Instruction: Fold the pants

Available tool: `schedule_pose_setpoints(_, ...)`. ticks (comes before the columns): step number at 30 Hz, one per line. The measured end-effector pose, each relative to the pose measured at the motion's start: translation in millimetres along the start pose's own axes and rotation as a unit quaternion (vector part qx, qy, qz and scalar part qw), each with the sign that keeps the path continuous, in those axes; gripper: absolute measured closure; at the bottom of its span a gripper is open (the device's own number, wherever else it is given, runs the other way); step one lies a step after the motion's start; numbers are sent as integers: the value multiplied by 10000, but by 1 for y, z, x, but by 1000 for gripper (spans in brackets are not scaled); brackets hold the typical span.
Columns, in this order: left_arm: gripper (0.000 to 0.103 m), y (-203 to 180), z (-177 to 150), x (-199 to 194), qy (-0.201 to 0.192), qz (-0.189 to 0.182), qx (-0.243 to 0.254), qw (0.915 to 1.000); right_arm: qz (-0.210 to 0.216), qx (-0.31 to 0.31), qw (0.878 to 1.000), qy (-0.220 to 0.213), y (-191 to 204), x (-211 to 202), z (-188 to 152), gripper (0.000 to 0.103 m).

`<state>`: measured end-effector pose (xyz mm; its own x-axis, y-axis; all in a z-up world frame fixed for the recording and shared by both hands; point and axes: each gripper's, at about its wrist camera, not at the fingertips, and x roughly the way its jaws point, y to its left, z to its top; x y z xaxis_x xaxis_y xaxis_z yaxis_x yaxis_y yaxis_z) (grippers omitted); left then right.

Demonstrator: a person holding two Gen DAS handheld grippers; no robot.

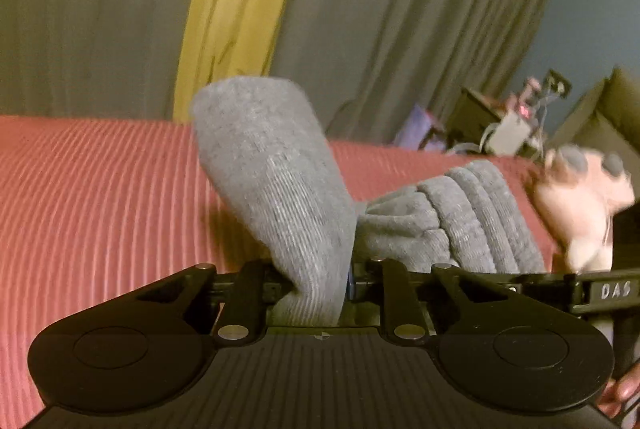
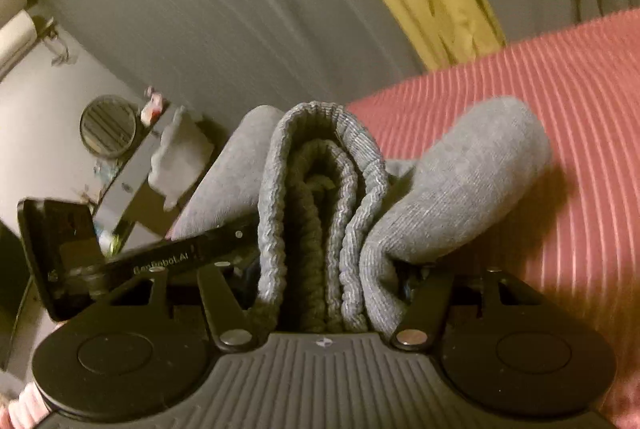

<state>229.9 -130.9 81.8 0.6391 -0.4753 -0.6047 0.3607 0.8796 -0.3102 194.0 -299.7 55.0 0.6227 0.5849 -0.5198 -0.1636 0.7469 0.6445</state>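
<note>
While both are pinching the grey pants (image 1: 280, 189) above the pink ribbed mat (image 1: 100, 197), the left hand-held gripper (image 1: 312, 293) is clamping a thin layer and the right hand-held gripper (image 2: 328, 305) a thick bunched waistband, likely raising one edge together for folding.

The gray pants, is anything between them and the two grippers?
No. The gray pants already sit inside both. The left gripper pinches one thin layer, and the right gripper clamps a thick bunched stack of folds. Nothing else comes between.
</note>
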Motion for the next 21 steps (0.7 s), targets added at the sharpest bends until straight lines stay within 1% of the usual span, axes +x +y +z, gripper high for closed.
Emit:
schedule_pose_setpoints(1, 80, 2, 7, 1, -66, 31, -36, 10000, -53, -49, 9999, -93, 2, 2, 8, 42)
schedule_pose_setpoints(2, 72, 5, 11, 2, -125, 154, 7, 9998, -162, -131, 9996, -170, 3, 4, 17, 40)
schedule_pose_setpoints(3, 64, 8, 14, 4, -173, 462, 67, 9988, -303, -201, 9991, -201, 0, 4, 24, 35)
schedule_pose_setpoints(4, 49, 10, 14, 5, -207, 843, 103, 9962, -597, -275, 9976, -205, -1, 8, 33, 20)
schedule_pose_setpoints(5, 30, 14, 13, 7, -201, 1327, 144, 9908, -1129, -364, 9927, -220, -5, 8, 40, 9)
schedule_pose_setpoints(6, 24, 17, 9, 7, -187, 1696, 175, 9852, -1594, -368, 9863, -233, -11, 7, 44, 6)
schedule_pose_setpoints(7, 20, 20, 1, 5, -162, 1905, 263, 9812, -2035, -359, 9781, -252, -18, 4, 47, 4)
schedule_pose_setpoints(8, 18, 20, -9, 3, -47, 1915, 391, 9807, -2232, -353, 9737, -281, -23, 0, 45, 4)
schedule_pose_setpoints(9, 17, 19, -19, 2, 67, 1860, 507, 9812, -2264, -310, 9731, -284, -30, -5, 40, 4)
schedule_pose_setpoints(10, 15, 17, -31, 1, 150, 1828, 614, 9811, -2224, -231, 9744, -250, -36, -9, 33, 4)
schedule_pose_setpoints(11, 8, 16, -46, -2, 203, 1831, 706, 9803, -2156, -156, 9762, -176, -41, -12, 23, 4)
schedule_pose_setpoints(12, 7, 12, -60, -1, 262, 1855, 803, 9790, -2124, -137, 9770, -109, -42, -10, 15, 4)
schedule_pose_setpoints(14, 7, 2, -83, 5, 449, 1996, 1058, 9731, -2260, -227, 9739, 16, -45, -4, -1, 4)
schedule_pose_setpoints(16, 7, -1, -99, 5, 497, 2096, 1245, 9686, -2425, -355, 9694, 151, -45, 6, -12, 4)
schedule_pose_setpoints(17, 6, -3, -104, 8, 596, 2157, 1318, 9657, -2501, -370, 9673, 189, -46, 9, -15, 4)
schedule_pose_setpoints(18, 5, -5, -107, 8, 662, 2211, 1291, 9644, -2562, -373, 9656, 221, -45, 12, -18, 4)
schedule_pose_setpoints(19, 3, -2, -109, 11, 771, 2214, 1171, 9651, -2580, -371, 9651, 265, -46, 18, -16, 4)
schedule_pose_setpoints(20, 3, 3, -110, 14, 957, 2221, 1052, 9646, -2643, -356, 9632, 321, -50, 21, -16, 4)
schedule_pose_setpoints(21, 3, 13, -120, 12, 1147, 2318, 942, 9614, -2686, -303, 9619, 399, -55, 22, -19, 4)
